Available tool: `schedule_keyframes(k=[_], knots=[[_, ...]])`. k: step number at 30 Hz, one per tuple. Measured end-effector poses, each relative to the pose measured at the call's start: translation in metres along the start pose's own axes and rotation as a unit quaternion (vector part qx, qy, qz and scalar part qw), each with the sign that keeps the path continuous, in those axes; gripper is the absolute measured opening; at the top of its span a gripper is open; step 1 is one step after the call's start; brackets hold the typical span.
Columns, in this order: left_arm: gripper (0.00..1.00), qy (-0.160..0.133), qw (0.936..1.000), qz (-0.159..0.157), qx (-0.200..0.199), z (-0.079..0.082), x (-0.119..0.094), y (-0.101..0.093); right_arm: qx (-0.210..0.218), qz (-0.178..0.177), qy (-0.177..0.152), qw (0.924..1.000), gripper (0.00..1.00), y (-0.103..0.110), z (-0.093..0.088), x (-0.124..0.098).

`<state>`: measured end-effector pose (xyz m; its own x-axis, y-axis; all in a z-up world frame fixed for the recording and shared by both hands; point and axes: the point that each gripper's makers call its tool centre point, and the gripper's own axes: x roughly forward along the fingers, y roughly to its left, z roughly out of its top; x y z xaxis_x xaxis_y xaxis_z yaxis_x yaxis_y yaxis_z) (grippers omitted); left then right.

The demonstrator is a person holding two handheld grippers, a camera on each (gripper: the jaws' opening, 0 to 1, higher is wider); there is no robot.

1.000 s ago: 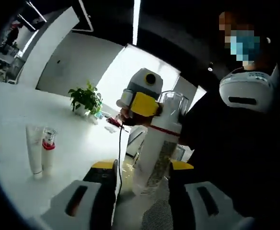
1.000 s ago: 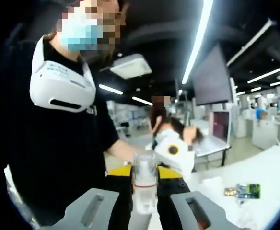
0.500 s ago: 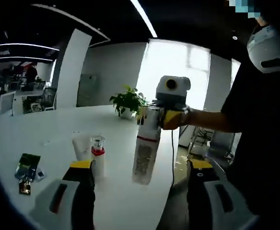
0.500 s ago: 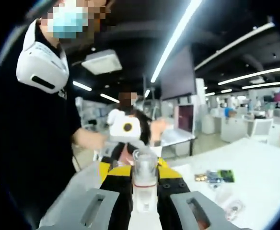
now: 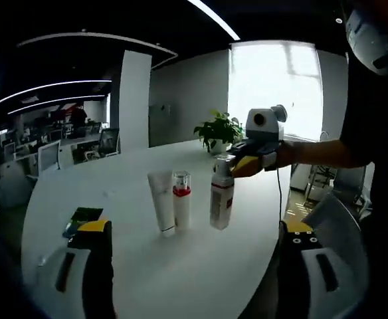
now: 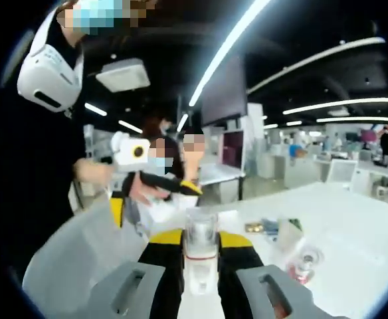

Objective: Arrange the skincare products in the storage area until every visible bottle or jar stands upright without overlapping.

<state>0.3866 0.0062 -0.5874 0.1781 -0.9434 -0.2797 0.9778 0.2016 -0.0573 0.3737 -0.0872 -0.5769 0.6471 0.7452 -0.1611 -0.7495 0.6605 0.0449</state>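
Note:
A white bottle [image 5: 221,200] with a red band and a clear cap hangs by its top from my right gripper [image 5: 237,161], almost upright. Its base is at or just above the white table [image 5: 181,266], right beside a small red-banded bottle [image 5: 181,207] and a white tube [image 5: 161,210], both upright. In the right gripper view the right gripper [image 6: 200,247] is shut on the bottle's clear cap [image 6: 200,229]. My left gripper [image 5: 197,269] is open wide and well back from all three products. It appears in the person's hand as the left gripper [image 6: 153,198].
A potted plant [image 5: 218,133] stands at the table's far edge. Small packets [image 5: 82,218] lie on the table to the left of the tube. The person's arm reaches in from the right. Chairs and desks stand beyond the table.
The left jaws, which stood around the white bottle's body, have opened and drawn back. The right gripper has carried the bottle over the table and down beside the small bottle.

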Motion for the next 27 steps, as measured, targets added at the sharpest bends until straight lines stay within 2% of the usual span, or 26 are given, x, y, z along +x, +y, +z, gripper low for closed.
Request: schedule_keyframes(k=[3,6,12,13,14,15,21,27], knots=[[0.99,-0.008,0.9998,0.008,-0.016,-0.013,0.000,0.010,-0.012,-0.014,0.008,0.9998,0.10,-0.009,-0.013,0.001],[0.99,0.005,0.9995,0.020,-0.024,-0.030,0.000,0.018,-0.015,-0.020,0.007,0.9997,0.10,-0.014,-0.024,0.002],[0.99,0.002,0.9992,0.033,-0.024,-0.046,-0.002,0.023,-0.020,-0.022,0.010,0.9995,0.10,-0.021,-0.048,0.003],[0.98,0.003,0.9992,0.036,-0.017,-0.047,-0.002,0.024,-0.020,-0.025,0.009,0.9994,0.10,-0.023,-0.052,0.003],[0.98,0.008,0.9987,0.049,0.015,-0.048,-0.002,0.028,-0.016,-0.027,0.008,0.9995,0.10,-0.025,-0.058,0.003],[0.98,0.010,0.9980,0.055,0.029,-0.049,-0.002,0.030,-0.017,-0.028,0.007,0.9994,0.10,-0.027,-0.064,0.003],[0.98,-0.012,0.9986,0.052,0.010,-0.045,-0.002,0.029,-0.017,-0.036,0.012,0.9991,0.10,-0.040,-0.084,0.005],[0.97,-0.009,0.9986,0.050,0.017,-0.044,0.000,0.029,-0.043,-0.044,0.015,0.9980,0.10,-0.056,-0.094,0.003]])
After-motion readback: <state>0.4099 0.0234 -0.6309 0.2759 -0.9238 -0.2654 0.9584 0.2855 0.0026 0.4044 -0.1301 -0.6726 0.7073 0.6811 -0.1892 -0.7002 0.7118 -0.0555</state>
